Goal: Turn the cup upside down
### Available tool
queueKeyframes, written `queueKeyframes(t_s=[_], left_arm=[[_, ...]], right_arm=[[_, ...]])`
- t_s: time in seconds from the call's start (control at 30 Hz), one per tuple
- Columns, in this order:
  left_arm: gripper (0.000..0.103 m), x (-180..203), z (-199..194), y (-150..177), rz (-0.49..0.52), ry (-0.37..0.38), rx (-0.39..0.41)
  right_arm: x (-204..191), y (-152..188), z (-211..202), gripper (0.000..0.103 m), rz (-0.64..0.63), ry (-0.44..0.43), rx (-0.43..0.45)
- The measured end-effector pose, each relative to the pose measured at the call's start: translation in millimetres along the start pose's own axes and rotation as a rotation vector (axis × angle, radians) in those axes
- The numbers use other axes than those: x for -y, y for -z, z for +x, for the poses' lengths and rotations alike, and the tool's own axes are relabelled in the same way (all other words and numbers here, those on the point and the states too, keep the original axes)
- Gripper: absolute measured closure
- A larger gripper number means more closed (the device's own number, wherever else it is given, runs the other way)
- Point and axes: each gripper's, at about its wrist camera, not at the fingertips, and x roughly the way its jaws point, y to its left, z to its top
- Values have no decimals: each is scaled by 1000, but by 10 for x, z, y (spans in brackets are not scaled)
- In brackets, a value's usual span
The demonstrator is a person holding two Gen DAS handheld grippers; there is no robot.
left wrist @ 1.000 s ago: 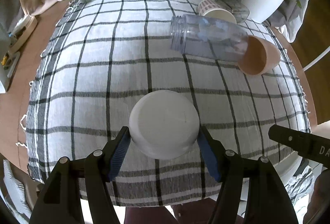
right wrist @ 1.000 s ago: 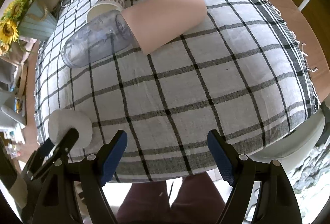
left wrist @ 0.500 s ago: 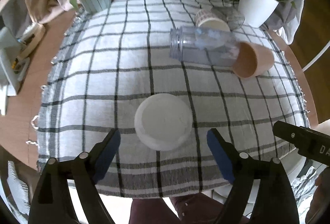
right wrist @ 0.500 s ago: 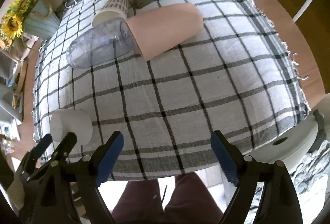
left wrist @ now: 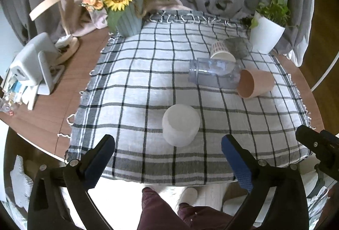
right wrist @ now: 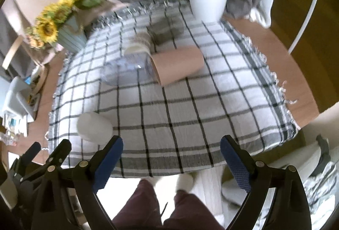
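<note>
Two tools, left tool [left wrist: 168, 151] and right tool [right wrist: 171, 150], hang spread and empty over the worktop's near edge [left wrist: 148, 175]. The white cup [left wrist: 181, 125] stands base-up at twelve o'clock of the left tool, clear of its fingers; the flip looks finished, leaving only withdrawal.

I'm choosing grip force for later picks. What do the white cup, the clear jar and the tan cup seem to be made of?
White cup: matte, opaque, no glare; probably ceramic or plastic, cannot tell which.
Clear jar: see-through with a bluish tint and a threaded neck; likely plastic.
Tan cup: dull, even peach surface, thin rim; looks like matte plastic or paper, uncertain.
</note>
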Motion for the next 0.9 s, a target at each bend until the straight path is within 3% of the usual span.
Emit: queueKeyframes(t_s=[0.13, 0.4, 0.57, 0.9], left_arm=[[1, 0, -179, 32, -5, -23, 25], [1, -6, -408, 83, -19, -41, 44], [1, 23, -519, 108, -13, -37, 72], [0, 5, -595, 121, -29, -40, 89]], right_arm=[[-51, 77, -215, 8, -37, -17, 74], [-73, 211, -452, 7, -56, -30, 131], [-68, 280, -604, 1, -56, -28, 191], [-58, 321, -705, 1, -50, -34, 222]])
